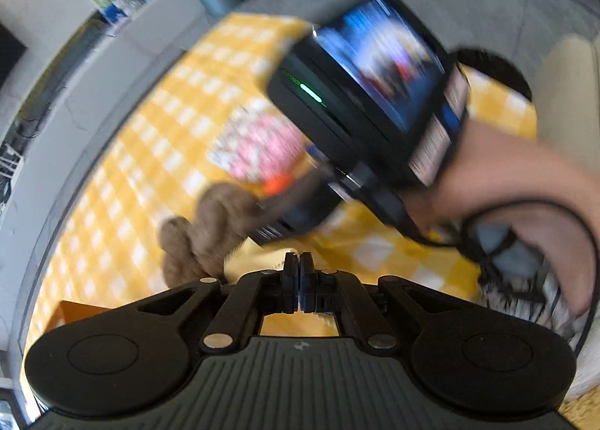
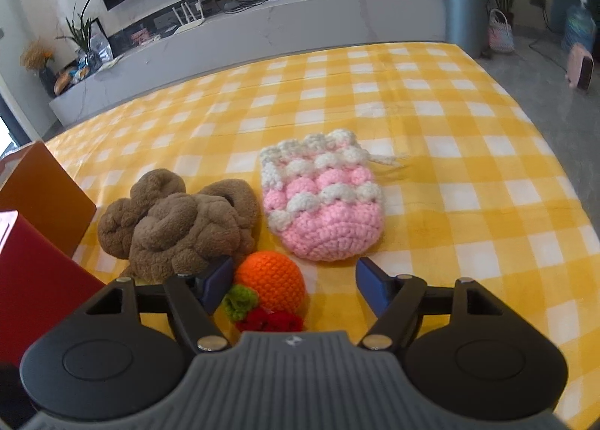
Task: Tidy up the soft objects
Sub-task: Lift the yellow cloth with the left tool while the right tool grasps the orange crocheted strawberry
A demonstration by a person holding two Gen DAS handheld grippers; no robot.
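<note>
Between the right tongs (image 2: 290,281), whose blue pads stand spread apart, lies an orange ball (image 2: 270,278) of crochet on the yellow checked worktop (image 2: 468,175). The ball sits close against the left pad, and a clear gap parts it from the right pad; neither pad presses on it. A green tuft (image 2: 240,301) and a red tuft (image 2: 270,321) lie just nearer the tongs than the ball, touching it. Just beyond the right pad lies a pink and white pouch (image 2: 324,201), its drawstring end turned away from the tongs. Beyond the left pad, and partly hidden by it, sits a brown plush (image 2: 176,220), a lumpy heap that lies just beside the ball and close to the pouch. Left of these tongs, at the worktop's edge, stand an orange box (image 2: 45,193) and a red box (image 2: 33,280).

The left tongs (image 1: 299,281) are pressed together, pad against pad, and nothing shows between them. Their view is blurred. Ahead of them and to the right, a hand (image 1: 517,182) holds the right device over the worktop (image 1: 142,137), a cable looping from it. Just ahead and left of the left tongs the plush (image 1: 202,231) shows as a brown smear, with the pouch (image 1: 258,148) farther on and a spot of orange (image 1: 277,182) between the two, by the right device.
</note>
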